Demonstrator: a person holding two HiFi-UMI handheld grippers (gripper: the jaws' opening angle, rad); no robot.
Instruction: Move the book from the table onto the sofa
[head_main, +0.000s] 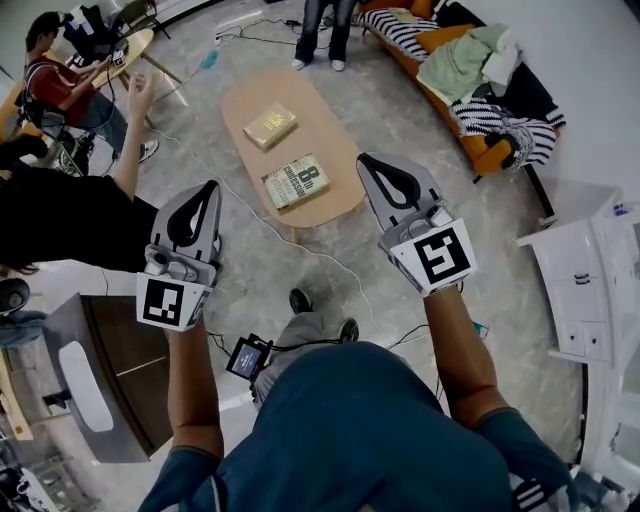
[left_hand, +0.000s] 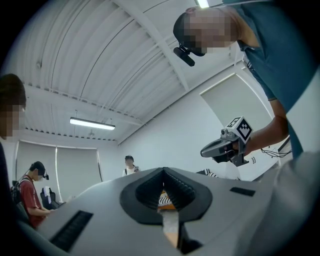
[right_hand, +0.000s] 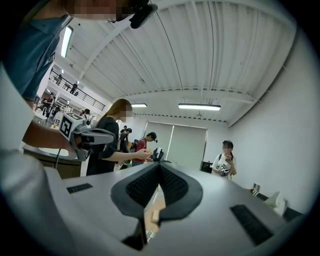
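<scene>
Two books lie on the oval wooden table (head_main: 330, 140): a cream book with a big "8" on its cover (head_main: 296, 182) near the front end, and a yellowish book (head_main: 270, 126) farther back. The orange sofa (head_main: 487, 152) stands at the upper right, covered with striped cushions and clothes. My left gripper (head_main: 211, 186) is held in the air short of the table's left front, shut and empty. My right gripper (head_main: 364, 159) hovers by the table's right front edge, also shut and empty. In each gripper view the jaws meet at the tips, with ceiling and walls beyond them.
People (head_main: 60, 80) sit and stand at the left near a small round table (head_main: 135, 45). Another person (head_main: 322, 35) stands beyond the table's far end. A cable (head_main: 240, 205) runs across the floor. A white cabinet (head_main: 590, 290) is at the right, a grey unit (head_main: 110, 370) at the lower left.
</scene>
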